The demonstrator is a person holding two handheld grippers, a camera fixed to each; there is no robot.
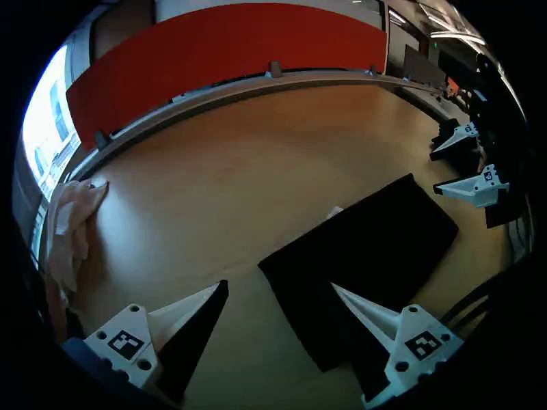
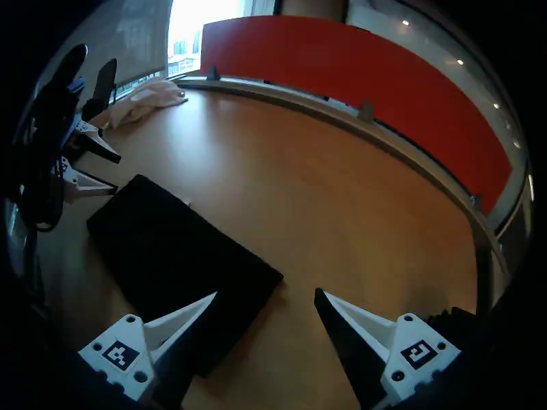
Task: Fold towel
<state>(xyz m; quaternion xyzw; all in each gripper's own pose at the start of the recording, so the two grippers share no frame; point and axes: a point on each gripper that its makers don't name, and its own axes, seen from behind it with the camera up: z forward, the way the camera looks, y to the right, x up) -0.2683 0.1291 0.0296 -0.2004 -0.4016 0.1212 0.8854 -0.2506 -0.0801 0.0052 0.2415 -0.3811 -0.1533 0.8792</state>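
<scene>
A black towel [image 1: 369, 253] lies flat on the wooden table as a folded rectangle, with a small pale tag at its edge. My left gripper [image 1: 279, 287] is open above the towel's near corner, nothing between its fingers. In the same view my right gripper [image 1: 434, 171] stands open at the towel's far right end. In the right gripper view the black towel [image 2: 171, 253] stretches away to the left. My right gripper [image 2: 265, 294] hangs open over its near end, holding nothing. My left gripper [image 2: 117, 174] is open at the far end, held by a dark-gloved hand.
A crumpled pink cloth [image 1: 72, 225] [image 2: 147, 96] lies at the table's edge near the window. A red partition [image 1: 225, 55] [image 2: 369, 68] runs along the table's far side behind a grey rail. Bare wooden tabletop [image 1: 239, 184] spreads around the towel.
</scene>
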